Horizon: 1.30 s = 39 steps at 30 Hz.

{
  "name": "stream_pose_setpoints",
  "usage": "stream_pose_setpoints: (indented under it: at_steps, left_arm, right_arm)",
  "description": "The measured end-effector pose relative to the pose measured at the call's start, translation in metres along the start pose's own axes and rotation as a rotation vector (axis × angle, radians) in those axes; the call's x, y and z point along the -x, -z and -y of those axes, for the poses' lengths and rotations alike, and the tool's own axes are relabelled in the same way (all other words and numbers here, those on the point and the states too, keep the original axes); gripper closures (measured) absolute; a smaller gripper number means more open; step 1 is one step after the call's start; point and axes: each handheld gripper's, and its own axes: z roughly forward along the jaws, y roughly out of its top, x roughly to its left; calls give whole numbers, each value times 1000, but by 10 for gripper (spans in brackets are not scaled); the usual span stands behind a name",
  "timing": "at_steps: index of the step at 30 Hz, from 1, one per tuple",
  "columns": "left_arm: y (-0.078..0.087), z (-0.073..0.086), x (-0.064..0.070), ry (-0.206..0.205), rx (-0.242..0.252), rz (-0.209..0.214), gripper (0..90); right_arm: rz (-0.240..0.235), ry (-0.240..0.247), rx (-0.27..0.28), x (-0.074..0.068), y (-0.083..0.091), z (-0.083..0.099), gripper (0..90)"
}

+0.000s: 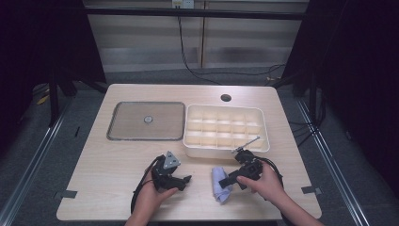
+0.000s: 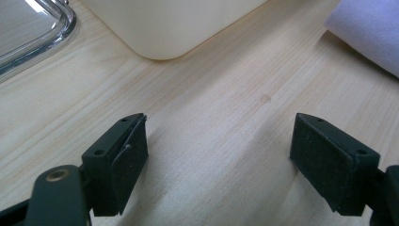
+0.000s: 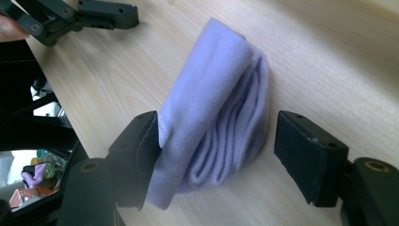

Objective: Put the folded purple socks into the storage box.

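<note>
A folded lavender cloth [image 1: 219, 190] lies on the wooden table near its front edge. My right gripper [image 1: 227, 181] is open and straddles the cloth [image 3: 211, 80]. In the right gripper view its left pad [image 3: 141, 150] touches the fold, while the right pad [image 3: 306, 155] stands clear of it. My left gripper [image 1: 186, 180] rests low over bare wood to the left of the cloth. Its jaws [image 2: 219, 136] are open with nothing between them, and the cloth's edge [image 2: 371, 33] lies ahead on the right.
A white box with several compartments [image 1: 211, 151] stands just behind both grippers, its corner [image 2: 174, 23] close ahead of the left one. A metal tray [image 1: 113, 117] holding a small round piece [image 1: 148, 119] lies at the back left. A cable hole [image 1: 226, 98] sits behind the box.
</note>
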Motion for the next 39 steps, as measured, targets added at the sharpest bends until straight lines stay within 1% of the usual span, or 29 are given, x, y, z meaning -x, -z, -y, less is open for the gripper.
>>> stream_pose_setpoints:
  at_steps: [3,6,7,9,11,12,14,20,22,23,24,26,27,29,33,36,38,39]
  left_arm:
    - [0,0,0,0,1,0,190]
    - [0,0,0,-1,1,0,190]
    - [0,0,0,0,2,0,191]
    - [0,0,0,0,1,-1,191]
    - [0,0,0,0,1,0,191]
    - [0,0,0,0,2,0,191]
    - [0,0,0,0,1,0,191]
    - [0,0,0,0,1,0,191]
    - [0,0,0,0,1,0,190]
    - [0,0,0,0,1,0,191]
    - [0,0,0,0,1,0,190]
    - [0,0,0,0,1,0,191]
    - [0,0,0,0,1,0,191]
    - [0,0,0,0,1,0,191]
    - [0,0,0,0,1,0,191]
    - [0,0,0,1,2,-1,191]
    - [0,0,0,-1,1,-1,190]
    - [0,0,0,0,2,-1,191]
  right_arm:
    - [16,11,-2,2,1,1,338]
    - [31,-1,2,5,5,-1,343]
    - [34,5,7,6,5,-1,344]
    - [26,7,21,8,7,-1,346]
    - [17,8,18,6,6,-2,351]
    - [15,16,13,5,6,-2,354]
    - [10,24,7,3,3,-3,386]
    - [2,1,-4,3,-2,-1,473]
    - [5,-4,-5,4,-1,-1,519]
    - [-5,-11,5,4,-1,-1,549]
    - [-5,-8,9,4,-1,-1,592]
    - [-2,-6,12,4,1,-1,634]
    - [-7,-7,11,4,0,-2,646]
    - [-2,5,11,3,0,-2,667]
    - [-1,10,8,1,0,-3,704]
    - [-6,13,2,-1,1,-5,715]
    - [0,21,2,-1,1,-6,718]
    - [0,17,-5,-2,3,-7,718]
